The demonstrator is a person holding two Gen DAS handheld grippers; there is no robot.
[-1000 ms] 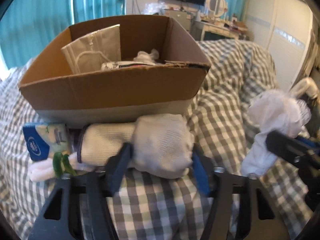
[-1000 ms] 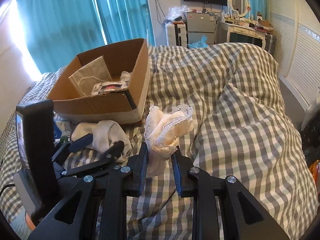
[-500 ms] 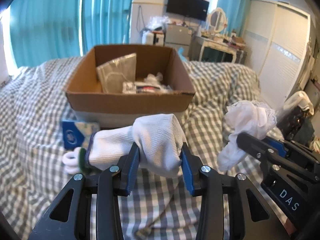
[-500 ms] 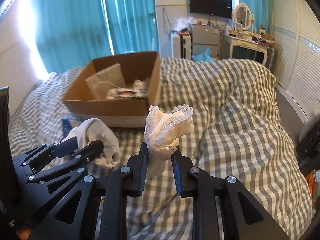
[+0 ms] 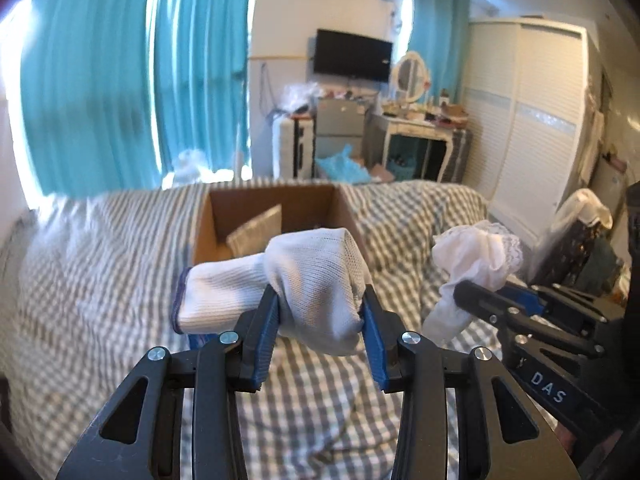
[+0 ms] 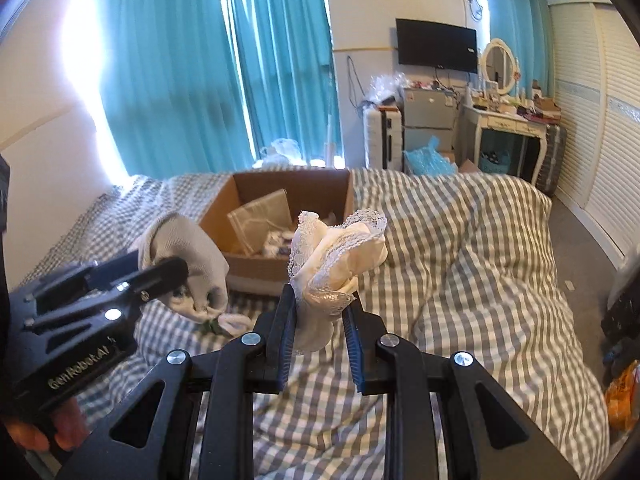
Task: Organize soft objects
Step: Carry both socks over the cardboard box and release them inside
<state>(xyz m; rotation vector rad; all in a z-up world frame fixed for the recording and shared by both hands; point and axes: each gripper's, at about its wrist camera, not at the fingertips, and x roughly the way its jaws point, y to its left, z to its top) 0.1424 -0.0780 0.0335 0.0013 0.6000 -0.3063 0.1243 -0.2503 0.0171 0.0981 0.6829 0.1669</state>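
Note:
My left gripper (image 5: 320, 312) is shut on a bundled white knit glove (image 5: 312, 276) and holds it up above the checked bed. My right gripper (image 6: 320, 312) is shut on a crumpled white lace cloth (image 6: 340, 256), also lifted. The open cardboard box (image 5: 276, 204) lies ahead on the bed, partly hidden behind the glove. In the right wrist view the box (image 6: 320, 188) holds a beige flat packet (image 6: 260, 216) and small items. The left gripper with the glove (image 6: 188, 248) shows at the left there. The lace cloth (image 5: 476, 256) shows at the right in the left wrist view.
The grey-and-white checked duvet (image 6: 460, 280) covers the bed. A small white and green item (image 6: 228, 322) lies on the bed in front of the box. Teal curtains (image 6: 180, 80), a TV, a dresser and a white wardrobe (image 5: 532, 128) stand beyond the bed.
Both grippers have risen and pulled back from the box, each carrying its cloth. The glove has left the bed, and the box now looks smaller and farther.

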